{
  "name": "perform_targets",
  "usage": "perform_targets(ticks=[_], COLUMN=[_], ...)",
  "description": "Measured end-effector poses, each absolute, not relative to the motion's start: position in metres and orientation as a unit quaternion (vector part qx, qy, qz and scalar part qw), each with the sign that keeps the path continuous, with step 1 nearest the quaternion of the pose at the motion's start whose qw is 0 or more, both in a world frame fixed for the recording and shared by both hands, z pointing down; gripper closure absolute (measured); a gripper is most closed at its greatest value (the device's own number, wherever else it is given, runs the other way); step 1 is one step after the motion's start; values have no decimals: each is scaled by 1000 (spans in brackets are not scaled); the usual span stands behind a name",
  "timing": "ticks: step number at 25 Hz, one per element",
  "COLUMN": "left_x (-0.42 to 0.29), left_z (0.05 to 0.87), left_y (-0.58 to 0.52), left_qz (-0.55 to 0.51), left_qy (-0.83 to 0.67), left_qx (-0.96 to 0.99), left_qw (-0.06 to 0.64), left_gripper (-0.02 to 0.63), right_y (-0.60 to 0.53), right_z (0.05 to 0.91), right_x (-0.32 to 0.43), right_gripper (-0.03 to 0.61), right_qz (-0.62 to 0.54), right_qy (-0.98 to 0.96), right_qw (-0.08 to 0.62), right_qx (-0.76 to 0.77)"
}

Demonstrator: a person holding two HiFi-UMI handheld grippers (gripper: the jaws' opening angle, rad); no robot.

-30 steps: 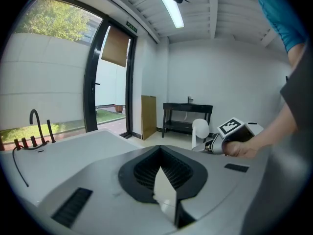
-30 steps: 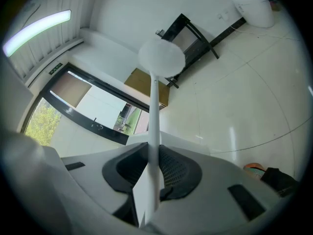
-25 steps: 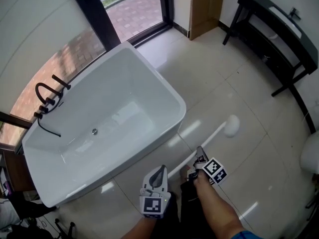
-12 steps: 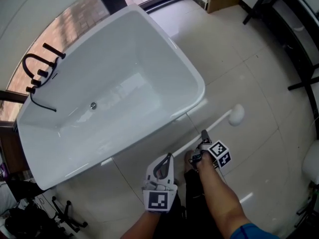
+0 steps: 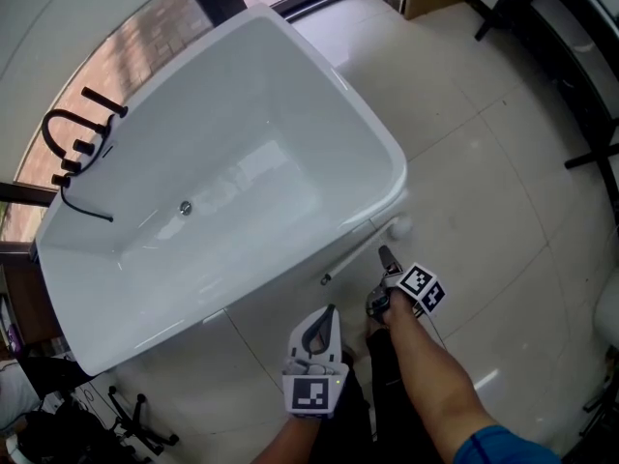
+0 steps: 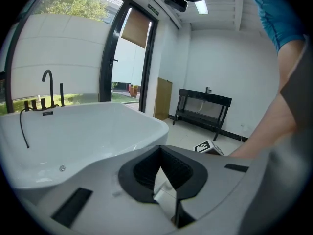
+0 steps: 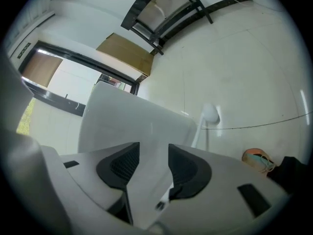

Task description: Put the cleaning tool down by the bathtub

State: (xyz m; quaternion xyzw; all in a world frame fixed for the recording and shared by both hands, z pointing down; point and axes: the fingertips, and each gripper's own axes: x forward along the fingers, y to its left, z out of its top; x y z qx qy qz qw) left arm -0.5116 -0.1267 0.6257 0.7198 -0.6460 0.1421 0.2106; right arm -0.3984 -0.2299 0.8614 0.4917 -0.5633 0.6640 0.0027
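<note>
Cleaning tool (image 5: 356, 257) against bathtub (image 5: 340, 83), beside right gripper (image 5: 385, 256) (jaws just opened, off handle)

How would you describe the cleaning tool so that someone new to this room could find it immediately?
Start at the large white rectangular bathtub. At the foot of its near outer wall, on the glossy pale floor tiles, lies a slim white long-handled cleaning tool. Its round white head by the tub's corner sets it apart; nothing else there is a thin white stick.

Grey tongs (image 5: 329, 312) carry black-and-white marker cubes (image 5: 422, 289); blue sleeve (image 5: 488, 446).
</note>
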Motion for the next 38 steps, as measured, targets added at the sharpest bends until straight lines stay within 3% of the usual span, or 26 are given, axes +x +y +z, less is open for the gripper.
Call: perform_targets(ticks=[6, 15, 25, 31, 38], left_x=[-535, -531, -497, -494, -448], left_z=[621, 553, 494, 427, 317], left_y=[-104, -107, -84, -59, -49], left_qz=[174, 177, 163, 157, 90], left_qy=[-630, -606, -563, -538, -505], left_qx=[724, 748, 787, 810, 848], left_qw=[219, 205, 192, 172, 132], left_gripper=[615, 615, 615, 615, 615], right_y=[-185, -178, -120, -85, -78], right_z=[814, 652, 535, 468, 332], right_x=[-373, -362, -355, -353, -298], right_gripper=[586, 574, 574, 575, 574], right_qz=[642, 559, 405, 386, 251], right_qy=[-595, -703, -802, -783, -810], right_qw=[20, 5, 88, 46, 1], right_qx=[483, 440, 429, 487, 531])
